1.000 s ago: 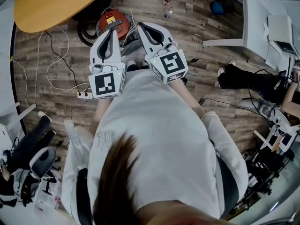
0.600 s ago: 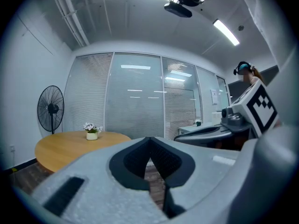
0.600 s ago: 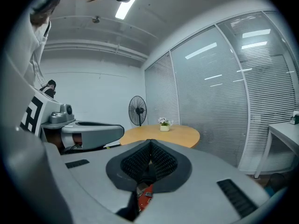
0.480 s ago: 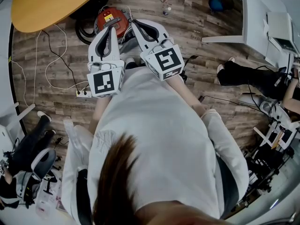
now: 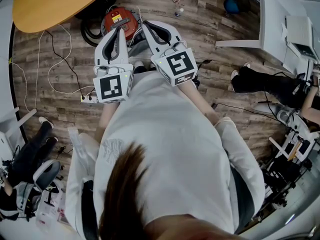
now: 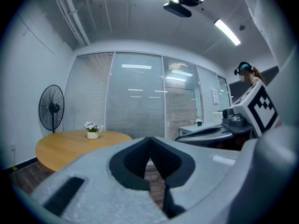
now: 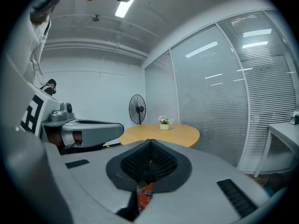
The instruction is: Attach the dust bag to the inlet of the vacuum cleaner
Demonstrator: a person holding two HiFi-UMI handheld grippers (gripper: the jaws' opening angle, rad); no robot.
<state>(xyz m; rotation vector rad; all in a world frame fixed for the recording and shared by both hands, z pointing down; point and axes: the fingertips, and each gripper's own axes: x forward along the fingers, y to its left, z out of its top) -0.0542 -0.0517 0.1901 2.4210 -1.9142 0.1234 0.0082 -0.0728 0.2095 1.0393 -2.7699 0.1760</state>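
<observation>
the left hand-held gripper [image 5: 120, 31] and right hand-held gripper [image 5: 146, 28] are both closed on nothing. the red vacuum [image 5: 119, 20] sits on the floor [image 5: 215, 29] ahead of them. no dust bag shows; it is probably light and limp, best pinched at its stiff collar.

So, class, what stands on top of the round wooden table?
A small white-flowered potted plant stands on the round wooden table. The left gripper covers part of the tabletop, so anything there is hidden.

left tongs [image 5: 119, 30], right tongs [image 5: 145, 25] closed, apparently empty, side by side
</observation>
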